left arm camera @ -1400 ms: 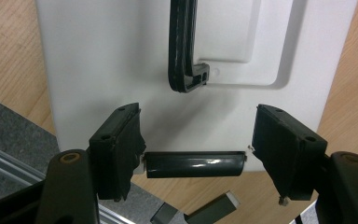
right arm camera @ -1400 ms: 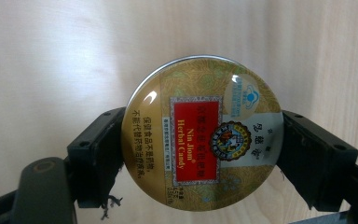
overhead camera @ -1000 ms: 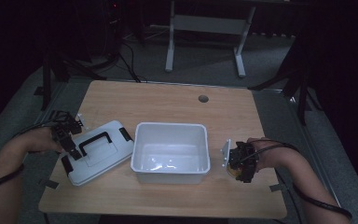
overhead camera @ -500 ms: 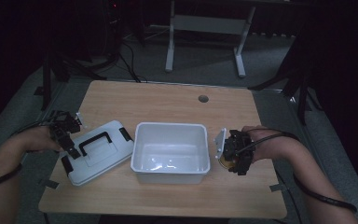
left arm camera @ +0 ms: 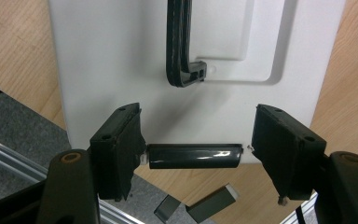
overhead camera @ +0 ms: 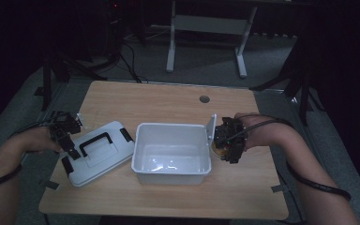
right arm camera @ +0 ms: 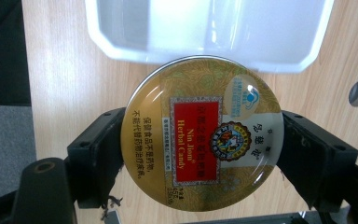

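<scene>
A white lid with a black handle lies flat on the table, left of the open white bin. My left gripper sits at the lid's left edge. Its jaws close in on the two ends of the lid's black latch. My right gripper hovers just outside the bin's right wall, shut on a round gold candy tin with a red label. In the right gripper view the bin's rim lies just beyond the tin.
The wooden table has a round cable hole at the back. A white flap stands up at the bin's right rim beside my right gripper. Tape strips mark the front corners. A desk frame stands on the floor behind.
My right gripper has risen with the tin and come in closer to the bin's right wall. The left gripper and the lid have stayed put.
</scene>
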Tool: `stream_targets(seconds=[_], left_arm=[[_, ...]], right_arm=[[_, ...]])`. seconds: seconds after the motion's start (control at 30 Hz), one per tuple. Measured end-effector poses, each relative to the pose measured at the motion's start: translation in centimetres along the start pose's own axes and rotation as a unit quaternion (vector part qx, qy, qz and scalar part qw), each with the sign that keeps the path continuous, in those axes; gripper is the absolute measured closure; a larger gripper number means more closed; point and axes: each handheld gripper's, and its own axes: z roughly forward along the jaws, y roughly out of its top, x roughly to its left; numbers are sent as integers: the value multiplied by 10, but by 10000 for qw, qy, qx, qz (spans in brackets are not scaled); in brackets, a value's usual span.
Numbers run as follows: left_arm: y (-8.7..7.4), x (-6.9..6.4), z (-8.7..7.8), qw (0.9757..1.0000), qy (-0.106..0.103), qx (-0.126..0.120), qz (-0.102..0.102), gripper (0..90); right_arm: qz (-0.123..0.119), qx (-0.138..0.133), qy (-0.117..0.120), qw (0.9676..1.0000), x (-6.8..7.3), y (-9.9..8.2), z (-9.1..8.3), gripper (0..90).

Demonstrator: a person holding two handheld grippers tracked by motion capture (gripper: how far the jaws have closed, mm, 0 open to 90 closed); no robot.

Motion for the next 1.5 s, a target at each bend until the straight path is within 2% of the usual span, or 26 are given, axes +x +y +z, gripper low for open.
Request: stream_targets(seconds=[0.17, 0.37, 0.6, 0.87, 1.03, 1.3, 1.5], left_arm=[[0, 0, 0, 10000, 2, -4, -1, 328], [-2, 1, 1, 10000, 20, 14, -28, 328], [-3, 1, 4, 10000, 15, 52, -37, 328], [-4, 2, 4, 10000, 29, 69, -36, 327], [-4, 1, 5, 10000, 24, 71, -18, 328], [-2, 0, 4, 10000, 50, 70, 0, 327], [-2, -1, 6, 10000, 44, 83, 3, 328]], right_arm=[[-181, -25, -42, 9998, -3, 15, 1, 202], [-244, -38, -53, 9997, -10, 28, 3, 202], [-290, -115, -31, 9995, -20, 50, 14, 202], [-349, -69, 81, 9993, -23, 67, 30, 202], [-217, -73, 150, 9996, -25, 74, 48, 202], [-22, 2, 171, 9999, -26, 72, 67, 202], [243, 115, 170, 9995, -28, 71, 85, 202]])
